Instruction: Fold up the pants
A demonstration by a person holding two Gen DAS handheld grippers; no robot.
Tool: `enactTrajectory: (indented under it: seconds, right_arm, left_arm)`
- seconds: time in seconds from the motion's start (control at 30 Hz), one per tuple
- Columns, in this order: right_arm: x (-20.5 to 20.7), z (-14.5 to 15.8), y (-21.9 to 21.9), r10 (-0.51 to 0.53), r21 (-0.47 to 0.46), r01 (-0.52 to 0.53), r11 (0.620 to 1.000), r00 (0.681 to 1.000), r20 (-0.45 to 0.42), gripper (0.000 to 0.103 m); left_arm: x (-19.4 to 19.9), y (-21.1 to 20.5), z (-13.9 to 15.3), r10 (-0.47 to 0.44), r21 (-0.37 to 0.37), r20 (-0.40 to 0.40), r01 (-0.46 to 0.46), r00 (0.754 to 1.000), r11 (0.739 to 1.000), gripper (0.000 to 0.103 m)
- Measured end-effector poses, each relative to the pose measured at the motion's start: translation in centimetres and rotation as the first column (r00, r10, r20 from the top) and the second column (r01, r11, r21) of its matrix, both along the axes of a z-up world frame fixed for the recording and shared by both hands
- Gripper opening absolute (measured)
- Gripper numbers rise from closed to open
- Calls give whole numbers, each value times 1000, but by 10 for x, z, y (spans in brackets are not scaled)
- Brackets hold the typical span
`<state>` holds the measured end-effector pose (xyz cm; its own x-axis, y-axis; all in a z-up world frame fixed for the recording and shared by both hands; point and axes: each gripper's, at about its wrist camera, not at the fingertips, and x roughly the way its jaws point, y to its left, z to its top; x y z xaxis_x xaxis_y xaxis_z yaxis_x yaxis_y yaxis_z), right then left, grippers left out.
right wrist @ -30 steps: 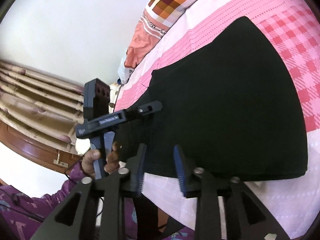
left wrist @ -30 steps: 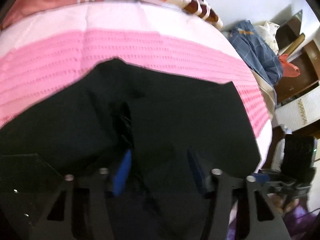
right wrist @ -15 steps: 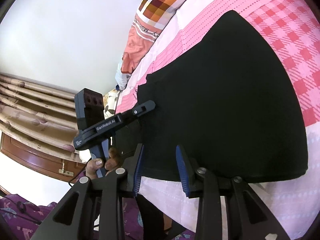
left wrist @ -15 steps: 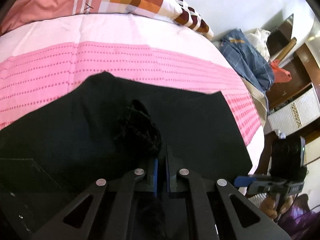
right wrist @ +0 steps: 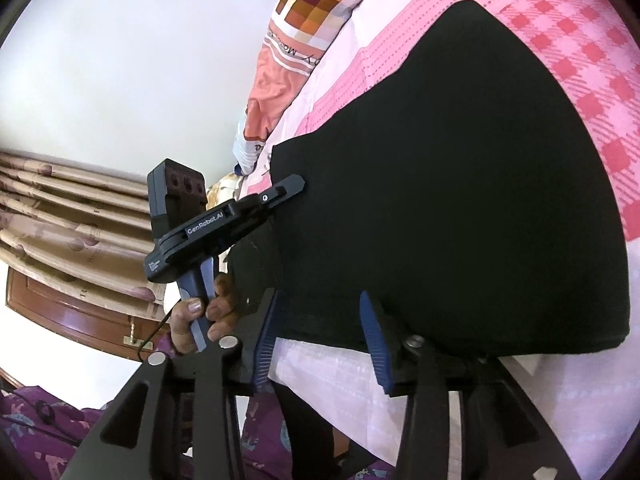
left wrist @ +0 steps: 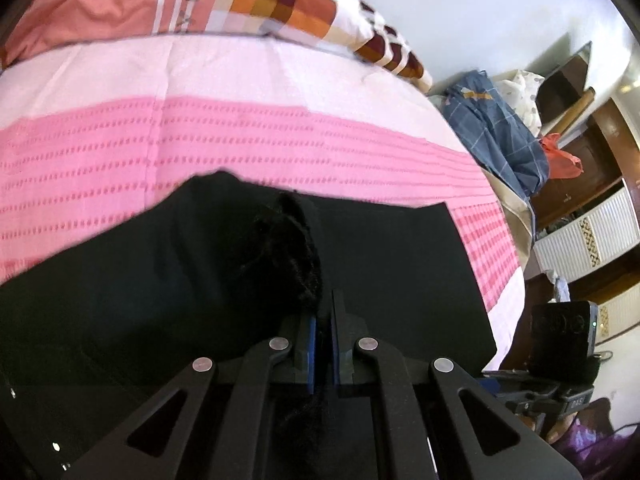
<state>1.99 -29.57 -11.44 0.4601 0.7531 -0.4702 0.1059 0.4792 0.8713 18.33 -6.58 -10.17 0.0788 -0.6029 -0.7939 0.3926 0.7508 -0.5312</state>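
Observation:
Black pants (left wrist: 400,272) lie spread on a pink bed cover (left wrist: 200,152). My left gripper (left wrist: 323,320) is shut on a bunched fold of the pants and holds it raised off the bed. In the right wrist view the pants (right wrist: 460,200) fill the middle, and the left gripper (right wrist: 256,208) shows at their left edge. My right gripper (right wrist: 320,328) is open, its blue fingers at the near edge of the pants with nothing between them.
A patchwork pillow (left wrist: 280,4) lies at the head of the bed. Blue checked clothes (left wrist: 496,132) are piled on furniture at the right, beside wooden cabinets (left wrist: 592,184). A wooden headboard and curtain (right wrist: 72,216) stand left of the bed.
My left gripper closed on the pants fabric and lifted a fold of it. My right gripper stayed open and moved slightly closer to the pants' near edge.

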Motion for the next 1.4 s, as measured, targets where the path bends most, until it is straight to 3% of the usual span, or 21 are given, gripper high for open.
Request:
enactTrajectory:
  seconds: [0.1,0.2,0.3,0.4,0.47,0.53,0.67,0.73,0.87,0.93,1.0,1.1,1.27,1.4]
  right_arm:
    - [-2,-3,0,2,6,-2,1000,1000,-12,41]
    - [-3,-7,1,12,-5,-12,1000,999,-30,41]
    - [-3,-9,1,15,3,-15,1000,999,-45,41]
    - [-3,2,0,17,-2,-17,1000,1000,-15,44]
    - [-1,13,3,39,-12,-39,999,999,25,44]
    - [0,17,7,54,-28,-53,998,998,37,45]
    - [0,7,6,42,-10,-42,999,999,-7,45]
    - [-1,5,2,26,0,-26,1000,1000,-15,45]
    - [-1,11,-4,2,8,-2,1000,1000,4,48]
    - [0,11,-5,-5,17,5,1000,1000,3,50]
    - [0,9,-4,-4,16,5,1000,1000,-4,51]
    - [-1,3,-4,-1,8,2,1000,1000,-27,51]
    - [-3,-1,-5,-3,19,4,1000,999,-44,51]
    - [-3,0,-4,-1,19,2,1000,999,-45,51]
  left_arm:
    - [-10,6,-6,10,-4,-41,-11,999,1000,5]
    - [-21,4,-1,5,29,18,-5,1000,1000,6]
    - [-26,6,8,22,45,29,-24,999,999,11]
    - [-36,15,18,48,36,10,-49,999,998,29]
    - [-43,25,23,65,15,1,-65,998,998,34]
    - [-51,37,23,86,10,-38,-86,996,996,45]
    - [-67,49,2,77,-53,-230,-91,970,994,46]
    - [-77,47,-12,50,-61,-320,-74,946,995,46]
    - [-84,49,-16,68,-82,-330,-100,941,992,47]
    - [-82,54,-21,84,-141,-391,-150,916,979,47]
    - [-82,54,-24,87,-166,-417,-170,905,971,47]
    - [-83,49,-29,85,-158,-428,-167,900,973,19]
    - [-94,49,-21,103,-155,-375,-171,922,973,16]
    - [-103,49,-15,109,-152,-357,-173,928,973,7]
